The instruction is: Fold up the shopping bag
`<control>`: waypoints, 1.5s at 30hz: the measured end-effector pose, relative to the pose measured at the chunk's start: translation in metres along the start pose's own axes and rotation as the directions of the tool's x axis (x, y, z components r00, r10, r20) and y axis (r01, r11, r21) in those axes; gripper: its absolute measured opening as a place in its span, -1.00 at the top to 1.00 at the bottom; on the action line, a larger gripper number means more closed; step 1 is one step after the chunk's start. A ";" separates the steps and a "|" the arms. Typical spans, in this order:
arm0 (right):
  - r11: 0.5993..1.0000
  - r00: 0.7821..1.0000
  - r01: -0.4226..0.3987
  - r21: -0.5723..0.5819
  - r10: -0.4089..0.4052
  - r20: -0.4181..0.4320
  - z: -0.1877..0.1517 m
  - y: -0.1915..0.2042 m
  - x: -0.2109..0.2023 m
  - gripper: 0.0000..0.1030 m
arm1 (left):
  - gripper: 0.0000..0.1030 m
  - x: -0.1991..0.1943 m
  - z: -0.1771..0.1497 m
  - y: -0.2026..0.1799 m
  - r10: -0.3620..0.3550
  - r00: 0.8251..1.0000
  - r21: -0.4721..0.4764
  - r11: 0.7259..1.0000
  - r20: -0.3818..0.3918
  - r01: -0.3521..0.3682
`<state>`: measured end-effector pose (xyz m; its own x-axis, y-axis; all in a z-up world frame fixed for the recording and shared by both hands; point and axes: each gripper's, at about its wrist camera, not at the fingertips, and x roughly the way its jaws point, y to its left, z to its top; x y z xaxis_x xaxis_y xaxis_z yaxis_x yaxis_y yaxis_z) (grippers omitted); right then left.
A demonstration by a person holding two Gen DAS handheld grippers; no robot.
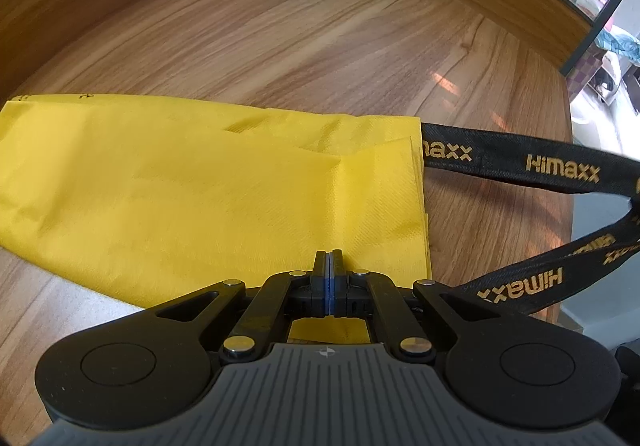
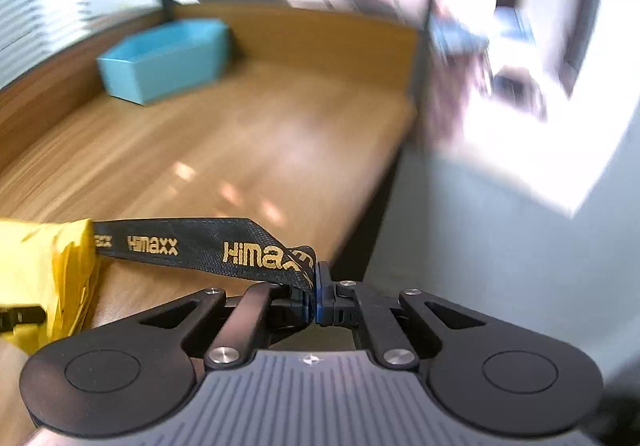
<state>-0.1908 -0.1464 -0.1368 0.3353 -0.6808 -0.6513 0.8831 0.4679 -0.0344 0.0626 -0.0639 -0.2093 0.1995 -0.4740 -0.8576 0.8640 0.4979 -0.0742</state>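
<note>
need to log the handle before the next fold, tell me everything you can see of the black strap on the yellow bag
The black strap is a flat woven webbing loop printed with repeated gold "Himaxx" lettering. It comes out of the open right end of the folded yellow bag, runs past the wooden table edge and doubles back toward the camera. The right gripper is shut on its bend, holding it taut. The left gripper, shut, rests on the bag, not the strap.
</note>
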 end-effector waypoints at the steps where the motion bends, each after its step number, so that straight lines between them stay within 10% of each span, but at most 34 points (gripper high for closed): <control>1: 0.999 0.999 -0.001 -0.050 0.003 0.040 0.001 0.004 -0.006 0.94 | 0.96 0.000 0.000 0.000 -0.002 1.000 -0.002 1.000 -0.001 0.002; 11: 0.891 0.952 -0.067 -0.449 0.192 0.238 -0.001 0.011 -0.045 0.94 | 0.96 0.003 0.003 0.004 -0.026 0.999 -0.019 0.999 -0.019 0.026; 16: 0.721 0.890 -0.042 -0.692 0.342 0.303 -0.007 0.025 -0.066 0.93 | 0.96 0.003 0.004 0.002 -0.021 1.000 0.001 1.000 -0.018 0.021; 21: 0.473 0.795 0.030 -0.881 0.523 0.307 -0.005 0.032 -0.082 0.93 | 0.96 0.002 0.001 -0.002 -0.011 1.000 0.057 0.998 -0.010 0.012; 27: 0.160 0.631 0.134 -0.978 0.747 0.209 0.026 0.044 -0.083 0.93 | 0.96 0.002 -0.007 -0.022 0.056 0.998 0.214 0.975 0.029 -0.061; 37: -0.148 0.423 0.263 -0.953 0.906 -0.024 0.089 0.093 -0.050 0.93 | 0.97 0.002 -0.022 -0.042 0.142 0.985 0.326 0.930 0.102 -0.168; 45: -0.346 0.311 0.347 -0.872 0.919 -0.241 0.105 0.150 -0.017 0.93 | 0.97 0.004 -0.031 -0.053 0.202 0.968 0.336 0.911 0.148 -0.241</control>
<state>-0.0291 -0.1238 -0.0516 0.8373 0.3541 -0.4166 -0.4748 0.0931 -0.8751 0.0032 -0.0701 -0.2243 0.4359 -0.4660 -0.7700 0.8939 0.3238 0.3101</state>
